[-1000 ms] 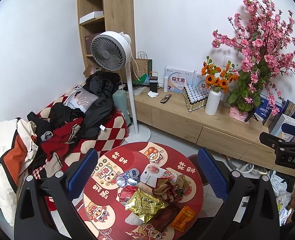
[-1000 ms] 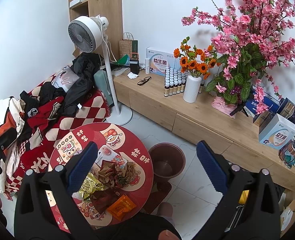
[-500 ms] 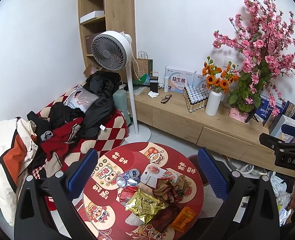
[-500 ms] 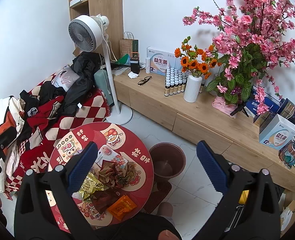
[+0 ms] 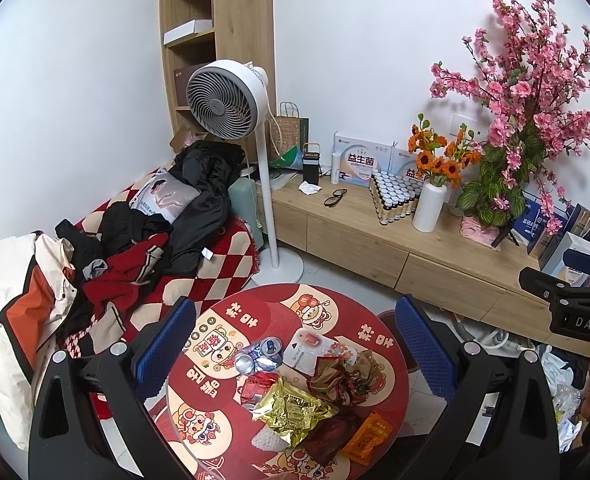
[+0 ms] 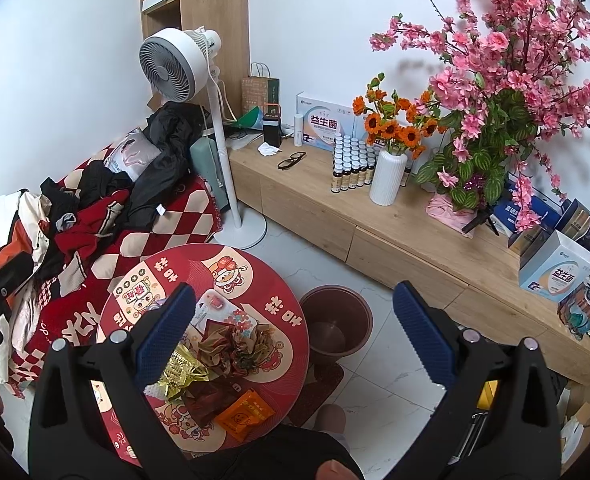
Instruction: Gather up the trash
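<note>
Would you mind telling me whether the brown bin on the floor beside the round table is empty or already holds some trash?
Empty, as far as shown: the right wrist view looks down into the brown bin and shows only its bare inner wall and bottom.

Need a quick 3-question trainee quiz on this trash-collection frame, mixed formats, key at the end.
1. True or false: the left gripper is shut on the gold wrapper.
2. Where does the brown bin stand? A) on the round table B) on the floor beside the table C) on the wooden cabinet
3. Fill in: the crushed cans lie next to the white ____.

Key: 1 false, both the left and the right gripper are open and empty above the table; 2 B; 3 phone.
</note>
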Demonstrator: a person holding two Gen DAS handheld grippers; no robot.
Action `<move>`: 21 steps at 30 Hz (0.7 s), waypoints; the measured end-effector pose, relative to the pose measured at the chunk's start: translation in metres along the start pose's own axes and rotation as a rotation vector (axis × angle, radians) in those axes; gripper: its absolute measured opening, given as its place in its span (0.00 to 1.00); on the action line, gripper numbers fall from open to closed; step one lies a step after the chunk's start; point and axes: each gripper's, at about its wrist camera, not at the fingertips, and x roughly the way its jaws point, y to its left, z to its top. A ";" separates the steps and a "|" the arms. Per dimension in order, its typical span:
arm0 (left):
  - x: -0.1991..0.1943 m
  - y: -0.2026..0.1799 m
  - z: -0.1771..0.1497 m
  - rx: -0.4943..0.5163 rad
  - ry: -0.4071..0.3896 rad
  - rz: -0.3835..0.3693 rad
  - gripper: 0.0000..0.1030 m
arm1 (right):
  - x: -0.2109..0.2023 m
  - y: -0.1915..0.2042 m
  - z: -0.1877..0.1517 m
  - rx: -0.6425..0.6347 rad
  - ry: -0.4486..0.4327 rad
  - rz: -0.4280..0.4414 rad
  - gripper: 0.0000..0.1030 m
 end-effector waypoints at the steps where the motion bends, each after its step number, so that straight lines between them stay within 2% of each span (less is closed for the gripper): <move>1: 0.000 0.000 0.000 0.000 0.000 0.000 0.95 | 0.000 0.000 0.000 0.000 0.001 0.000 0.94; 12: 0.015 0.007 -0.008 -0.057 0.046 0.009 0.95 | 0.013 -0.007 0.001 0.010 0.042 0.011 0.94; 21: 0.046 0.034 -0.042 -0.155 0.148 0.083 0.95 | 0.066 -0.010 -0.008 -0.014 0.106 0.086 0.94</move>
